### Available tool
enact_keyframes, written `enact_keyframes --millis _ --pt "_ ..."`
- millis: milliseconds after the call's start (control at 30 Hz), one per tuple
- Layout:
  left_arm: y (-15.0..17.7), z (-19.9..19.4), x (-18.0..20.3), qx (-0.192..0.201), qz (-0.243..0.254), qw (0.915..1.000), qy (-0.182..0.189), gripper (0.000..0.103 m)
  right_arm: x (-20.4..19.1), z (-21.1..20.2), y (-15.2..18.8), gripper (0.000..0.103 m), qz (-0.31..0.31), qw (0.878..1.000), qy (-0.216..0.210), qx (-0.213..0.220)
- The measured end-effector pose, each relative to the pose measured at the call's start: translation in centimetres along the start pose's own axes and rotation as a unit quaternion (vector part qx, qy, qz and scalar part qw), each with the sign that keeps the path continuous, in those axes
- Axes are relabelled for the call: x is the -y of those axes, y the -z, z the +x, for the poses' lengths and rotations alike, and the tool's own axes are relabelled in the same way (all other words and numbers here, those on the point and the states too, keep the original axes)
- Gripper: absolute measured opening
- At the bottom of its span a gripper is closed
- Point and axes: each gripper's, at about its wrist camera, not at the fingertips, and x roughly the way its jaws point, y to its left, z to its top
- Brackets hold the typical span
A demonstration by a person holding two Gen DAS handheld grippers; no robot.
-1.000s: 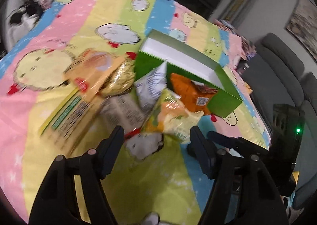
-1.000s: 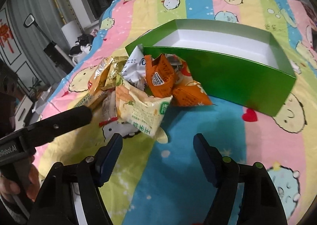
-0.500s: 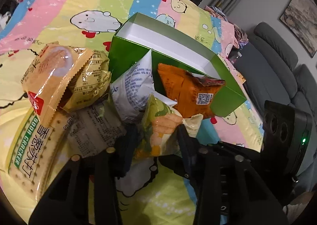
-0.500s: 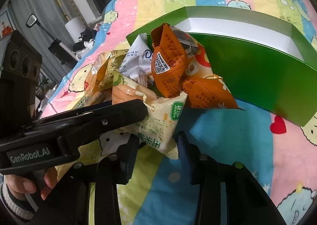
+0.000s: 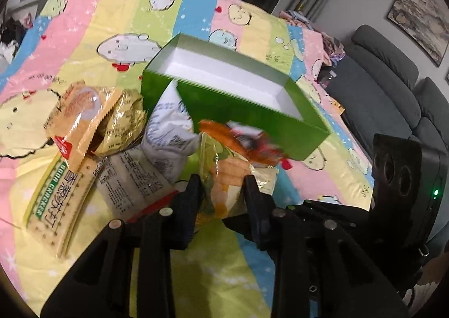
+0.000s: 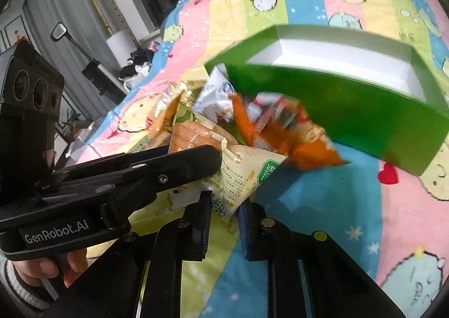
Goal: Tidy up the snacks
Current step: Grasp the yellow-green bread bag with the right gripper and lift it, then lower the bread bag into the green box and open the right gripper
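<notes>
Both grippers have just been closing on one yellow bag (image 5: 224,186): left gripper (image 5: 221,191) pinches its middle, right gripper (image 6: 224,205) its near corner, likely for a shared lift. Box (image 5: 252,119) sits just beyond, empty.

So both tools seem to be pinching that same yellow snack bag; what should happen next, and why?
Probably lift the yellow snack bag and carry it over the green box. Both the left tool and the right tool have just closed on it, and the box stands open and empty just behind the pile.
</notes>
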Motion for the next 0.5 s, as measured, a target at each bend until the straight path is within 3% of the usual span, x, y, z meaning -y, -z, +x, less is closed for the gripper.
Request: enact_keyframes --millis 267,500 --pt "-2.4 -3.2 3.7 0.041 0.048 0.9979 -0.015 0.031 -1.1 -4.5 -1.7 0.020 -0.009 0.998 -0.002 0.059" --pt "-5.7 -3.8 5.6 0.061 0.077 0.9949 -0.022 0.032 -1.2 -6.4 -3.8 0.020 -0.016 0.995 0.010 0.103"
